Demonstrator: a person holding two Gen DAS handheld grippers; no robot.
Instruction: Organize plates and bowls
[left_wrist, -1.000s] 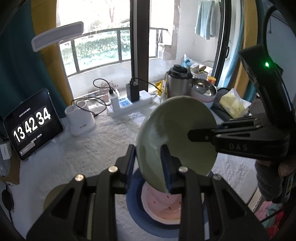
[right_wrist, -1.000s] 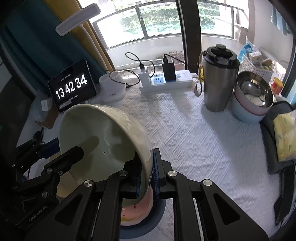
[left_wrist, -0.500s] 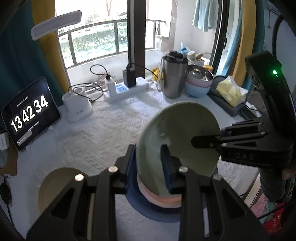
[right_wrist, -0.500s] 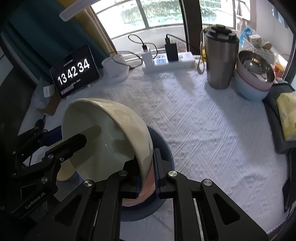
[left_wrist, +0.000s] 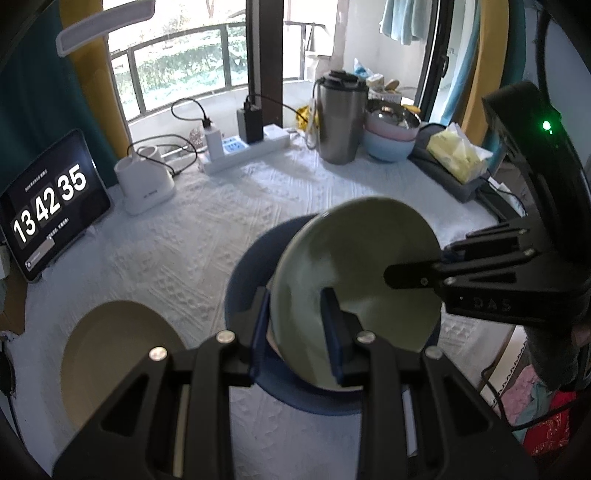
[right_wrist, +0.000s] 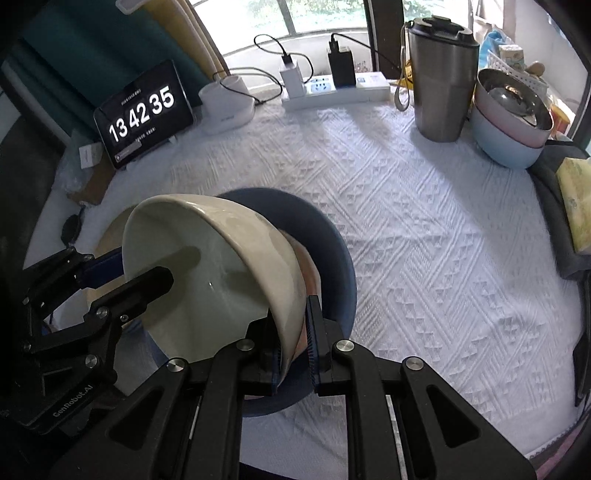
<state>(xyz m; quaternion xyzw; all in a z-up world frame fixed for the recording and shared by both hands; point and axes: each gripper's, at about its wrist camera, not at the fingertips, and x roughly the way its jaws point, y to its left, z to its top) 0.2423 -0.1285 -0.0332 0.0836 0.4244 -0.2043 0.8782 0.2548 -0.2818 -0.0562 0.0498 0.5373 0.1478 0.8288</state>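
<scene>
Both claws grip the same pale green bowl (left_wrist: 354, 273) by opposite parts of its rim, most likely to keep it steady and controlled as it goes onto the stack. The left claw (left_wrist: 295, 325) is clenched on the near rim, one finger inside the bowl and one outside. The right claw (right_wrist: 293, 343) is clenched on the rim across from it, its pads pinching the wall tightly.

The bowl is tilted, its mouth turned toward the left claw, and it hangs low over a blue plate (right_wrist: 332, 240) on the white tablecloth (right_wrist: 424, 229). A pink dish (right_wrist: 308, 266) lies on that plate, and the green bowl's underside sits right against or just above it; I cannot tell whether they touch yet. The tilt seems to come from the two-sided hold, and the bowl would need levelling before release so it nests rather than slides off.

A tan plate (left_wrist: 114, 354) lies on the table just beside the blue one, still unstacked. Farther back, well apart from the work, stand a steel tumbler (right_wrist: 439, 74), a stack of pastel bowls (right_wrist: 509, 122) and a tablet clock (right_wrist: 142, 110).
</scene>
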